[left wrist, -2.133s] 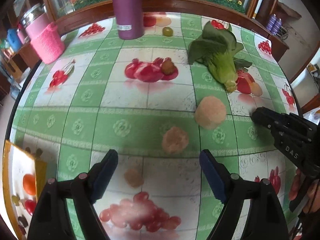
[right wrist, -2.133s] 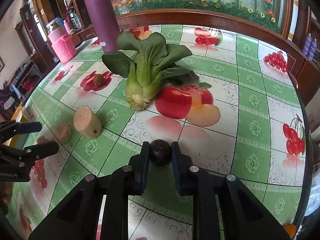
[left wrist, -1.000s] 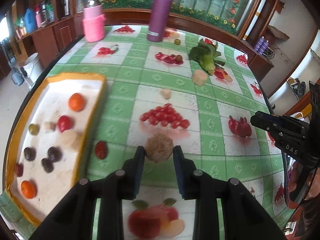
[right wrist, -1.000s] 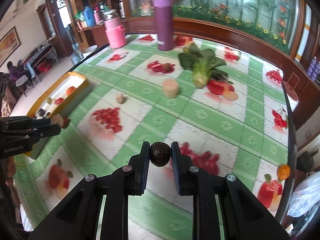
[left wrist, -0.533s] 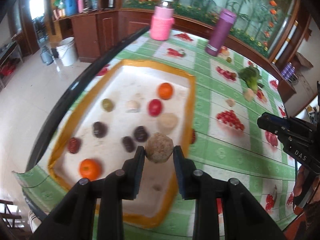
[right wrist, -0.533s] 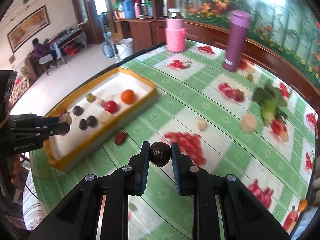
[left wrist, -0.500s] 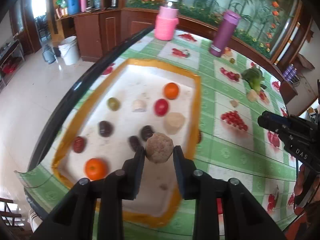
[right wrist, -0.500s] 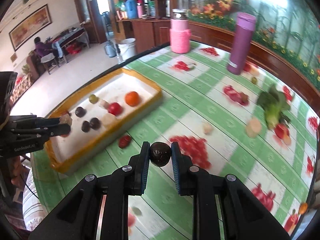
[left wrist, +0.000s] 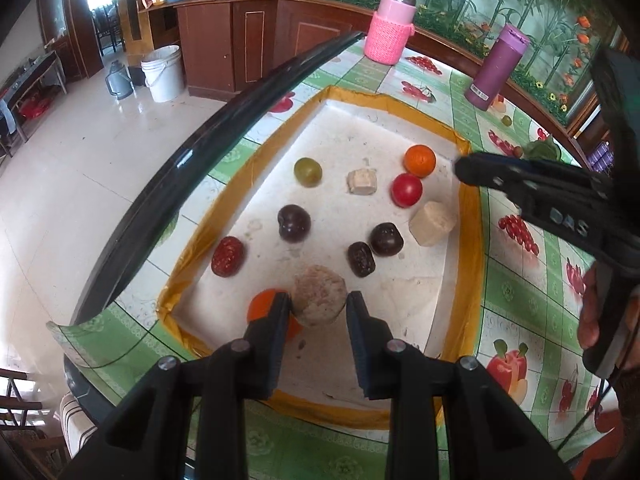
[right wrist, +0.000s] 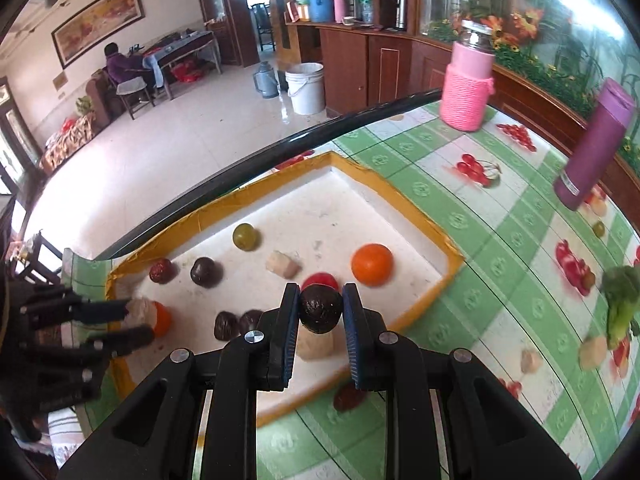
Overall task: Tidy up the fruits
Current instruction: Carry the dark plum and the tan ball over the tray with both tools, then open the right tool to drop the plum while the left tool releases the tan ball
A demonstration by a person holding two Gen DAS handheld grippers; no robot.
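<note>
Over the yellow-rimmed tray (left wrist: 466, 240), both grippers hang w/ fruit pinched. Left gripper (left wrist: 318, 312) clamps a rough tan ball (left wrist: 319, 300), just above an orange (left wrist: 264, 306) near the tray's front edge. Right gripper (right wrist: 320, 312) squeezes a dark round fruit (right wrist: 321, 309) btwn blue pads, above a pale chunk (right wrist: 314, 346) inside the tray.

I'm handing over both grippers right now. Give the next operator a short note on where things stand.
Left gripper: shut on a tan rough fruit, over the near end of the tray.
Right gripper: shut on a dark round fruit, above the tray's table-side edge.
Done: about ten pieces lie in the tray.
Left: release both, then fetch the red fruit beside the tray and the pieces near the greens.
</note>
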